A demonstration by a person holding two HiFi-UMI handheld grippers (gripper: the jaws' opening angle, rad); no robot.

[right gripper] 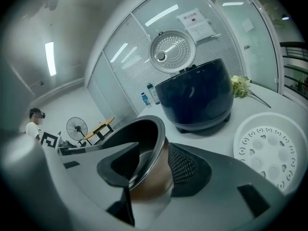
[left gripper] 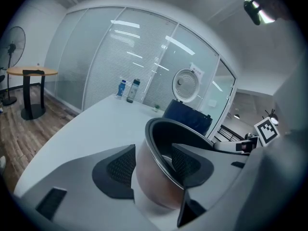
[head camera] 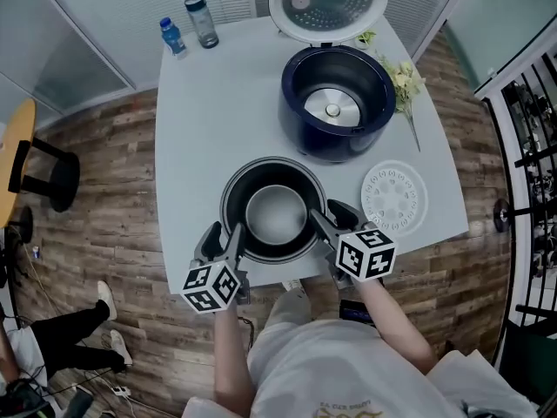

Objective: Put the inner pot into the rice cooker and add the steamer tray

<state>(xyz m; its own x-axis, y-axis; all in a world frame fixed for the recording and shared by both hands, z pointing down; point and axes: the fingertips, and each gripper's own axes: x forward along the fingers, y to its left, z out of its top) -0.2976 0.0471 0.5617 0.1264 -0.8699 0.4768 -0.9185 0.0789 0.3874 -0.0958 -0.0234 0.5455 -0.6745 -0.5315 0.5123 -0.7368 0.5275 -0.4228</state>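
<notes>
The inner pot, dark with a pale metal bottom, is near the table's front edge, in front of the dark blue rice cooker. The cooker's lid stands open. My left gripper is shut on the pot's left rim, one jaw inside and one outside the wall. My right gripper is shut on the right rim in the same way. Whether the pot rests on the table or hangs just above it I cannot tell. The white perforated steamer tray lies flat to the pot's right.
The grey table carries two bottles at the back left and a sprig of pale flowers right of the cooker. A person's legs are on the wooden floor at the lower left, with a round side table further left.
</notes>
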